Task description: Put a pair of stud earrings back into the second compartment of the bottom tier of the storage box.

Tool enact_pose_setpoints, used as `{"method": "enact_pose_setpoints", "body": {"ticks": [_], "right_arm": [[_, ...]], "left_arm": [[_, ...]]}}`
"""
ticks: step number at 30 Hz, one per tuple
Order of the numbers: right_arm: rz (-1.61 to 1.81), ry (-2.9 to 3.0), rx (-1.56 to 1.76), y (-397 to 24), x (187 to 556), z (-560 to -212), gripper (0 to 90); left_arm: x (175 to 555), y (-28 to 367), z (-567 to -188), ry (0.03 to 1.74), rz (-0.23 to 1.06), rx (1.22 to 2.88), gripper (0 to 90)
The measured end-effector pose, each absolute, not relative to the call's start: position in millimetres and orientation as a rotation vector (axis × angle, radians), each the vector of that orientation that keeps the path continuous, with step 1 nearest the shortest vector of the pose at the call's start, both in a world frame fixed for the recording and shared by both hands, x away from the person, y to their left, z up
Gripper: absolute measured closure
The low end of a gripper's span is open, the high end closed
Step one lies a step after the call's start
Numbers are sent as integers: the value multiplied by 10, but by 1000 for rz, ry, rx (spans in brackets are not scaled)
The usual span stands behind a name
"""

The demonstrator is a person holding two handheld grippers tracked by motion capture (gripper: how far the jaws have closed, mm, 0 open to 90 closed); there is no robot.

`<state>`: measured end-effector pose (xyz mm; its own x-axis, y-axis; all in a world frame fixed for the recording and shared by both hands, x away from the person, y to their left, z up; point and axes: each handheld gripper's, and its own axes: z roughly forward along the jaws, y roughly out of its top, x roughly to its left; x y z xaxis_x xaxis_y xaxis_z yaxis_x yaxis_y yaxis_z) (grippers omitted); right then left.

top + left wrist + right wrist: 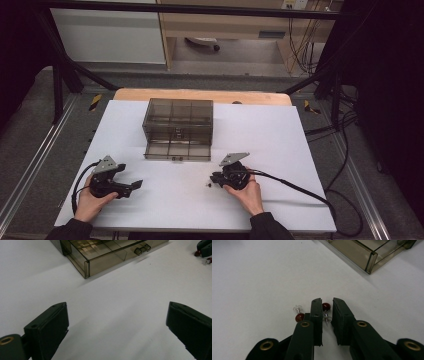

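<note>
My right gripper (327,305) rests low over the white tabletop (257,277), its two black jaws drawn narrow with a small gap remaining. Between the jaw tips lies a small dark-red bead earring with a clear plastic back (326,308); whether the pads actually press it cannot be told. Just outside the left-hand jaw lies a second dark-red bead earring with a clear back (298,314), touching or nearly touching that jaw's outer face. Ahead and to the right of these jaws stands the smoky translucent plastic drawer organiser (372,255), its lowest drawer pulled out.

My left gripper (117,322) hangs over bare tabletop with its jaws spread wide and nothing between them. Ahead of it, slightly left, is the open drawer (105,257), divided into compartments, with a small handle on its front. At far upper right my right gripper's tips and the red beads are visible.

In the high view, the left gripper (131,187) and right gripper (214,180) lie well apart, the organiser (178,129) beyond both.
</note>
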<state>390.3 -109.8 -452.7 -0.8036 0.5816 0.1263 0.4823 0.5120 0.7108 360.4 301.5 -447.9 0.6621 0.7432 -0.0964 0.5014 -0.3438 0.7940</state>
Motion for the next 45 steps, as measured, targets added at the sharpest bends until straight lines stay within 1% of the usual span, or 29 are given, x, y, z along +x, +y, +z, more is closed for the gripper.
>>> {"method": "enact_pose_setpoints", "body": {"ticks": [4, 15, 45], "right_arm": [[1166, 2620, 944, -1102, 3908, -4525, 818], [1170, 2605, 974, -1109, 3906, -4501, 828], [1272, 2521, 997, -1215, 3940, -4159, 831]], "left_arm": [[3603, 3016, -4479, 964, 358, 2019, 44], [3601, 3021, -4475, 965, 360, 2015, 45], [3601, 3018, -4476, 965, 361, 2020, 46]]}}
